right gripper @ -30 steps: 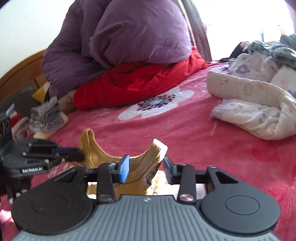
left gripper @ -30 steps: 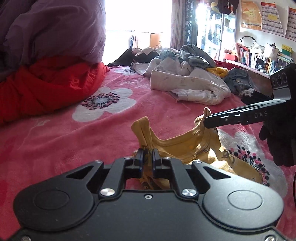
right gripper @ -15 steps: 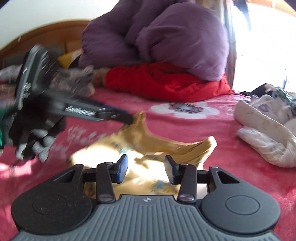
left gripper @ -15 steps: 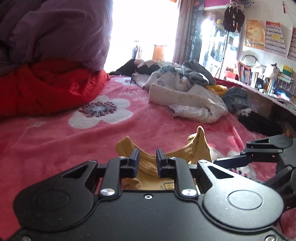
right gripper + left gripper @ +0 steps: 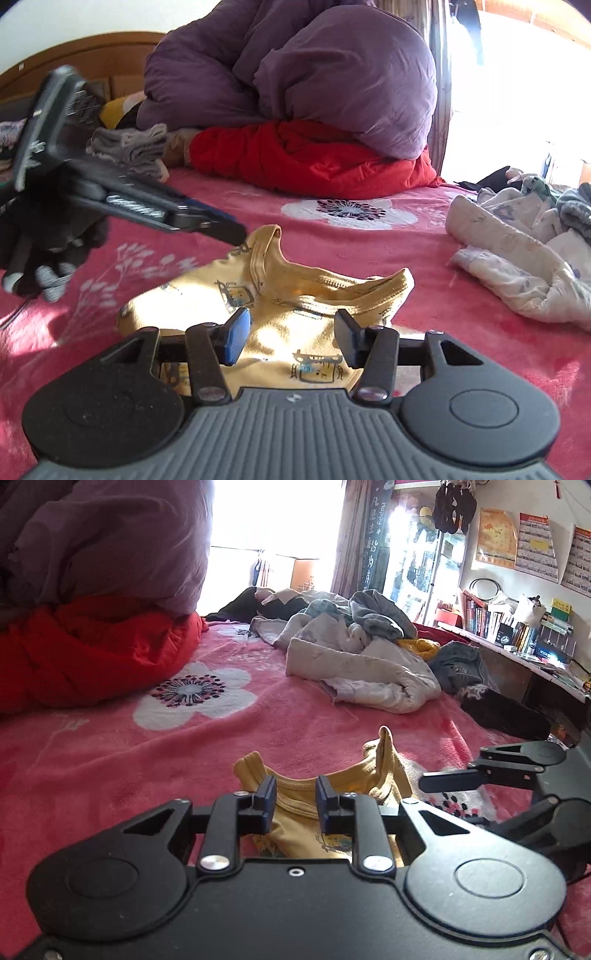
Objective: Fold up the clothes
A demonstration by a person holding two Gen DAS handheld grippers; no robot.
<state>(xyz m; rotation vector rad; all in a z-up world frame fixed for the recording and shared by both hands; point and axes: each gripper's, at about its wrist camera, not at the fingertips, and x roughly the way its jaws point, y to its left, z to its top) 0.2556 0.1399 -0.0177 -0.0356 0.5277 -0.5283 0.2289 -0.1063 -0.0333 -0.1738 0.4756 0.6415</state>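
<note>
As it lies slack on the pink floral blanket (image 5: 332,236) near the bed's front edge, the yellow printed garment (image 5: 280,317) looks light, soft and limp; its ribbed neckline offers the firmest hold. Both the left tool (image 5: 295,803) and right tool (image 5: 291,338) have just been opening, pads clear of the cloth. Wall-poster writing is illegible.

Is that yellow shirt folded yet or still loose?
Loose: the yellow shirt lies rumpled on the pink blanket, its shoulder straps standing up, no neat fold visible.

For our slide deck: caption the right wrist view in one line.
Open right gripper over a yellow printed garment on the pink bedspread.
</note>
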